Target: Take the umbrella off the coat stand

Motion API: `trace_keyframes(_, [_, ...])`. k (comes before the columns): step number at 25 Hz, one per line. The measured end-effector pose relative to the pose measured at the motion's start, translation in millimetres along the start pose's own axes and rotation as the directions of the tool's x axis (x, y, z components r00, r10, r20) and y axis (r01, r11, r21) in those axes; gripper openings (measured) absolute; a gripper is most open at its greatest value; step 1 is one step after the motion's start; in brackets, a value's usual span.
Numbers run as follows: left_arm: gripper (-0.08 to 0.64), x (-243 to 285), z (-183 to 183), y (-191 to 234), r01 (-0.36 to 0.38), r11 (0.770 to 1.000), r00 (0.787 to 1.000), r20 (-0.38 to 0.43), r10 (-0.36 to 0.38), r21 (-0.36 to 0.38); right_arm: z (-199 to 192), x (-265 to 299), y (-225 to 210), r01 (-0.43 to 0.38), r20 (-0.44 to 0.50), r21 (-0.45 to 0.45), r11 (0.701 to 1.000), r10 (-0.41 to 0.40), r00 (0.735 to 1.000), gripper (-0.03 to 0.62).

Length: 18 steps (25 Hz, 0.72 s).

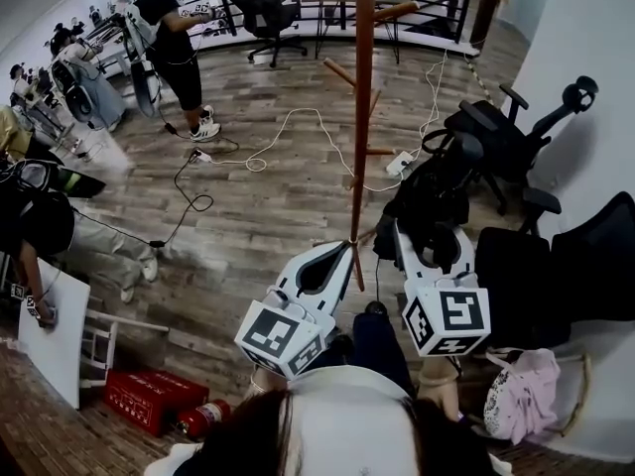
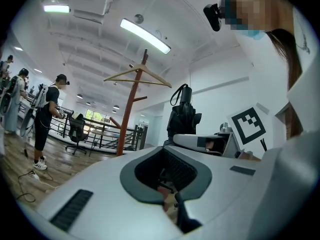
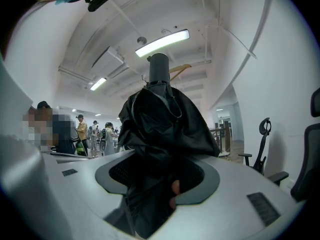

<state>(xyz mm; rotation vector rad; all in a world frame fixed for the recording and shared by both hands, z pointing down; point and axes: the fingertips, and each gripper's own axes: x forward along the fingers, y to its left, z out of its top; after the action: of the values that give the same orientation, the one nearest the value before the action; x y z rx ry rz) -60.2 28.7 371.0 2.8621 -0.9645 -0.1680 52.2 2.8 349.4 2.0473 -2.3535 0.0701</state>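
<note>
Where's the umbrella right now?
Head view, right of centre: the umbrella is held in the jaws of the right gripper, just right of the coat stand pole.

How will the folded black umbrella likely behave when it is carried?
The black umbrella shows loose, bulging fabric folds, so it probably squashes and may slip. Its grey cylindrical end looks rigid, so a stiff core likely keeps it straight.

Centre frame: tall brown wooden coat stand point(image 1: 363, 117), lower middle to top edge. Just right of its pole, folded black fabric umbrella point(image 3: 160, 129) between the right gripper point(image 1: 429, 246) jaws; left gripper point(image 1: 332, 266) just left of it. Black office chairs point(image 1: 516, 137) far right, red box point(image 1: 149, 397) lower left.
</note>
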Motion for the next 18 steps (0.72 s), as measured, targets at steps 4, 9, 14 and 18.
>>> trace_keyframes(4, [0.009, 1.9, 2.4, -0.7, 0.002, 1.0, 1.0, 0.003, -0.002, 0.01, 2.7, 0.4, -0.7, 0.0, 0.011, 0.003, 1.0, -0.001, 1.0, 0.242])
trace_keyframes(9, [0.009, 4.0, 4.2, -6.1, 0.01, 1.0, 1.0, 0.003, -0.01, 0.016, 4.5, -2.8, -2.8, 0.003, 0.014, 0.008, 1.0, -0.003, 1.0, 0.242])
trace_keyframes(14, [0.009, 0.2, 4.8, -1.3, 0.008, 1.0, 1.0, 0.004, -0.008, 0.012, 7.0, -1.5, 3.2, 0.001, 0.019, 0.003, 1.0, -0.001, 1.0, 0.242])
trace_keyframes(18, [0.009, 4.1, 2.8, -5.4, 0.016, 1.0, 1.0, 0.0, -0.016, 0.011, 5.1, -2.0, -0.5, -0.007, 0.016, 0.006, 1.0, 0.007, 1.0, 0.242])
